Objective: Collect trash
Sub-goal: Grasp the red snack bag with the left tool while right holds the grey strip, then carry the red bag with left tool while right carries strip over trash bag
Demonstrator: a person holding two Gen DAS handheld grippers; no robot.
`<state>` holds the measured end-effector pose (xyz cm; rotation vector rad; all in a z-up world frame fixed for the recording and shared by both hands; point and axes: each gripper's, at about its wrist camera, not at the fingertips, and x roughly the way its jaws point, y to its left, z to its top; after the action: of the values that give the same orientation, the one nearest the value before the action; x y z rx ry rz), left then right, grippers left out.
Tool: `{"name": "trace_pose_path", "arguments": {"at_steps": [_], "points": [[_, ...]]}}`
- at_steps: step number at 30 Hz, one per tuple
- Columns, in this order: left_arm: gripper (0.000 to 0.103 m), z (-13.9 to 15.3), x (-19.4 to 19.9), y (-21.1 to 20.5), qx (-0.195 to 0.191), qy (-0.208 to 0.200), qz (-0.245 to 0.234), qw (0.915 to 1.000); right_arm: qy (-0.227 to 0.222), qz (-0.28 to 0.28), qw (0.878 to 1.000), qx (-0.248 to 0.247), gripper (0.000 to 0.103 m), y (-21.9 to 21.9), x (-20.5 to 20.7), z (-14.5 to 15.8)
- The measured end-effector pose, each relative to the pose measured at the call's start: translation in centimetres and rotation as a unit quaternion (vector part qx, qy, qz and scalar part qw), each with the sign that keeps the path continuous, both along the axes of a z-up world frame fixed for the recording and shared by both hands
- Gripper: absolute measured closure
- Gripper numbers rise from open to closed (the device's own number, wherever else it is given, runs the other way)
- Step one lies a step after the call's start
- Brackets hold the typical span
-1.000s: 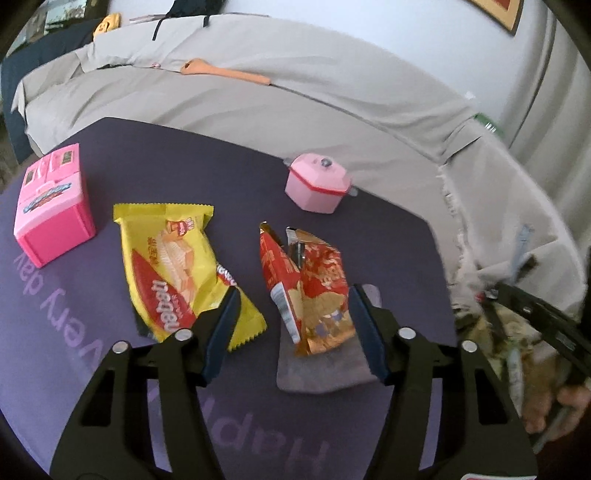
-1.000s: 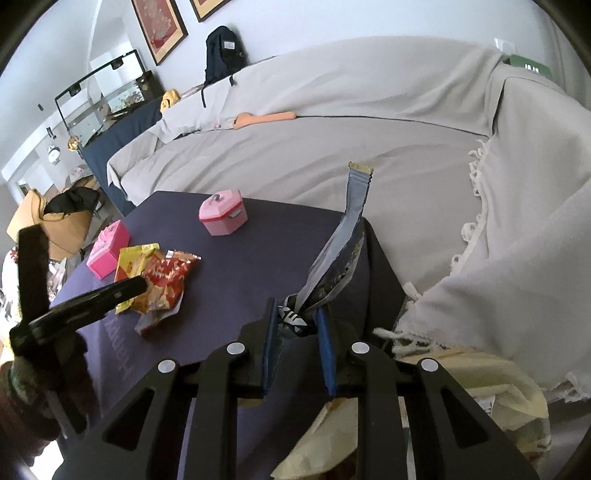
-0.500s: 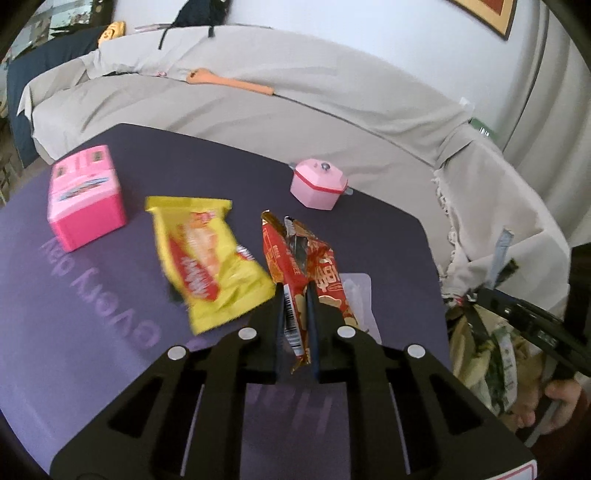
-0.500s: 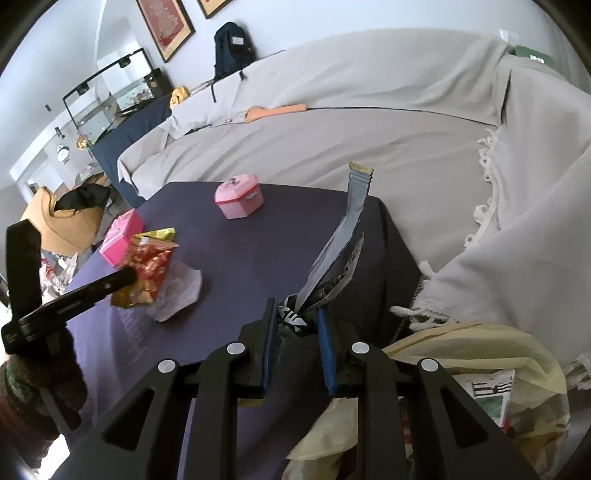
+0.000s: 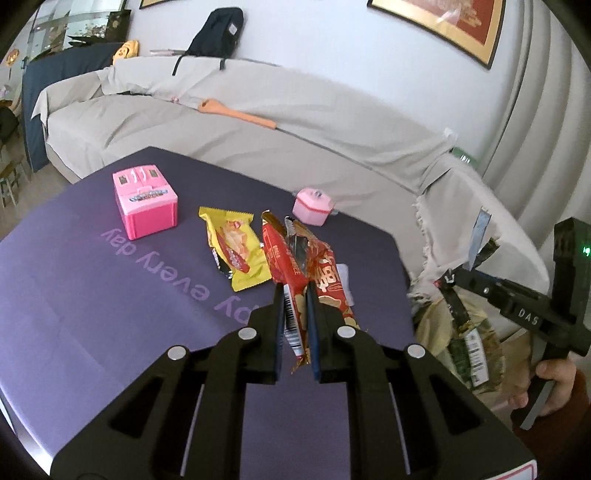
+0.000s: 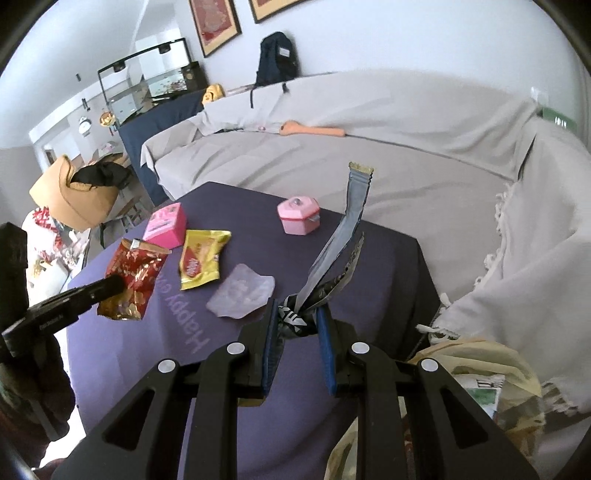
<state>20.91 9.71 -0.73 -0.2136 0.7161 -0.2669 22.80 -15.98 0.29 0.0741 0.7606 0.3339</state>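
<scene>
My left gripper (image 5: 295, 291) is shut on a red snack wrapper (image 5: 317, 273) and holds it above the purple table (image 5: 92, 295); the wrapper also shows in the right wrist view (image 6: 133, 280). My right gripper (image 6: 297, 317) is shut on a grey-black wrapper (image 6: 332, 254) that sticks upward, near the table's right edge. A yellow wrapper (image 5: 236, 251) (image 6: 201, 258) and a clear plastic scrap (image 6: 242, 291) lie on the table. A yellowish trash bag (image 6: 480, 373) (image 5: 469, 332) with wrappers inside hangs off the table's right side, just right of my right gripper.
A pink toy box (image 5: 146, 201) and a small pink pot (image 5: 313, 206) stand on the table. A sofa under a beige cover (image 5: 258, 122) runs behind and to the right. A black backpack (image 5: 218, 33) sits on its back.
My left gripper closed on the red wrapper and lifted it off the table, uncovering the clear plastic scrap. My right gripper kept its hold on the grey-black wrapper and rose slightly.
</scene>
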Motion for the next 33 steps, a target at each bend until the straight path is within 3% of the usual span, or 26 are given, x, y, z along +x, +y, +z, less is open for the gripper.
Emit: {"name": "trace_pose_path", "arguments": {"at_steps": [7, 20, 33], "points": [[0.093, 1.8, -2.3, -1.9, -0.023, -0.002, -0.016, 0.9996, -0.016, -0.012, 1.000, 0.006, 0.082, -1.6, -3.6, 1.9], [0.093, 4.6, -4.2, -11.0, -0.026, -0.009, -0.119, 0.9925, -0.022, -0.101, 0.994, -0.024, 0.082, -9.8, -9.6, 2.6], [0.093, 2.2, -4.5, -18.5, -0.023, 0.033, -0.196, 0.9798, -0.031, -0.159, 0.986, -0.028, 0.082, -16.3, -12.7, 2.1]]}}
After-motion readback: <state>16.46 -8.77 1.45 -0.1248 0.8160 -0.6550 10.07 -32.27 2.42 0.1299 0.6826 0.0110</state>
